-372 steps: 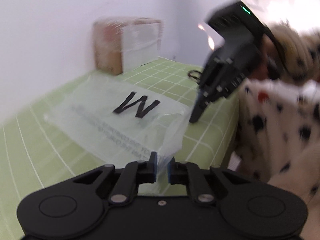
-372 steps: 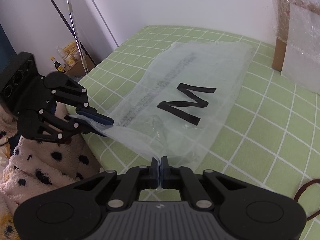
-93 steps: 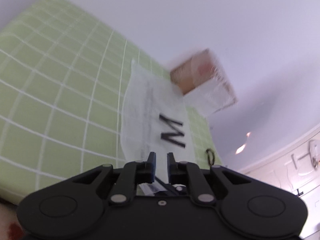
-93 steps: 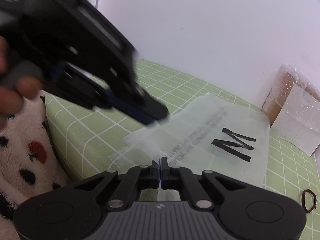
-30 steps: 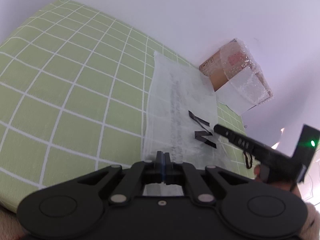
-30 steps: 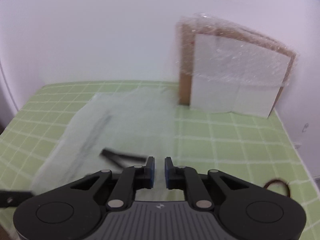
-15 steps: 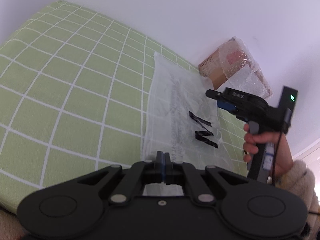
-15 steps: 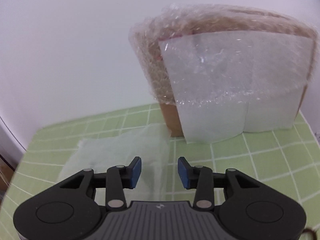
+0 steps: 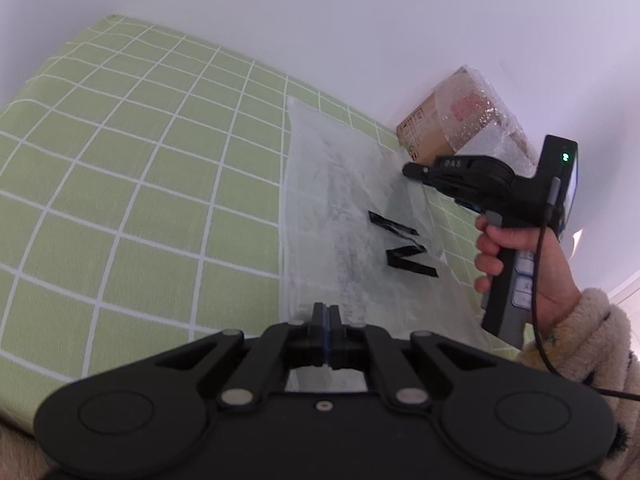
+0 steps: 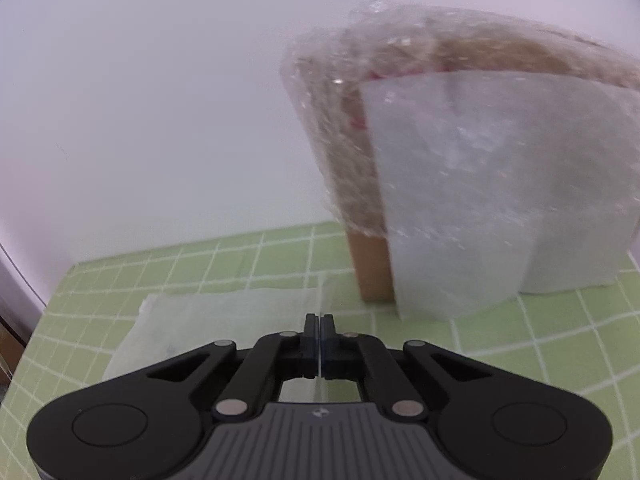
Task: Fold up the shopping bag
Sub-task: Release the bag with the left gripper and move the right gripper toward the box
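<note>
Lying flat on the green checked tabletop (image 9: 132, 208) is the shopping bag (image 9: 340, 216), translucent white with a black printed mark, already narrowed to a long strip running from the near edge toward the far wall.

Left gripper (image 9: 327, 316): clenched, jaws together on the bag's near end, a thin sliver of plastic showing between the pads.

Right gripper (image 10: 319, 326): jaws clamped at the bag's far end, just beside the bubble-wrapped cardboard box (image 10: 460, 184); a fine pale line between the pads is probably the bag's edge, though blur is making that hard to confirm. From the left wrist view the right gripper's tip is sitting at the far right corner of the strip, a hand (image 9: 516, 256) in a fleecy spotted sleeve (image 9: 580, 340) carrying it.

Step in hand, by judgement: both ends are being secured for a crosswise fold, far end over near.

Next move is calling for: lifting the far end clear of the box, carrying it toward the near end while the left gripper is anchoring, keeping edges aligned so the slippery film is not skewing.
</note>
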Demonstrator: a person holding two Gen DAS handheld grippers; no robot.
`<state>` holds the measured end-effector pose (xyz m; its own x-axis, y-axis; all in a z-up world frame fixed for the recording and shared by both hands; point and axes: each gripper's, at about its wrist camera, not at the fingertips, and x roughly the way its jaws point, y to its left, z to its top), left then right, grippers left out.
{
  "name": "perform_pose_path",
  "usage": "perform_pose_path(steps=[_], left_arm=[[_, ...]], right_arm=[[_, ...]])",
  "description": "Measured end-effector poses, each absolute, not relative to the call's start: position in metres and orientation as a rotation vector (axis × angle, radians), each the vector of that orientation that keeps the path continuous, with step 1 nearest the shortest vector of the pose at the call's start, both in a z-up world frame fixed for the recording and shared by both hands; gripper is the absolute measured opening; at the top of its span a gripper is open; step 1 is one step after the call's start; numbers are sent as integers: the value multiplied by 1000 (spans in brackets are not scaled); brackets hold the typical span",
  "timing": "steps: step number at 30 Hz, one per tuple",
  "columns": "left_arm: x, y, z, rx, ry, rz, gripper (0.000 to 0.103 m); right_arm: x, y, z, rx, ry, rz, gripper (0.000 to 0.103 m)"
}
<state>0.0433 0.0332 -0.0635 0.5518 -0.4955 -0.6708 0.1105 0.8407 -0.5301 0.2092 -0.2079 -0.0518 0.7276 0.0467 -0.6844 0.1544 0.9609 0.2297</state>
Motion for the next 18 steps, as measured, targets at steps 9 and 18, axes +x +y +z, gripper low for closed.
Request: perform_pose_path(steps=[9, 18], left_arm=[[56, 24, -61, -403, 906, -374, 2], [54, 25, -63, -402, 904, -382, 2]], right_arm=[[234, -198, -50, 164, 787, -38, 7], [139, -197, -3, 55, 660, 126, 68]])
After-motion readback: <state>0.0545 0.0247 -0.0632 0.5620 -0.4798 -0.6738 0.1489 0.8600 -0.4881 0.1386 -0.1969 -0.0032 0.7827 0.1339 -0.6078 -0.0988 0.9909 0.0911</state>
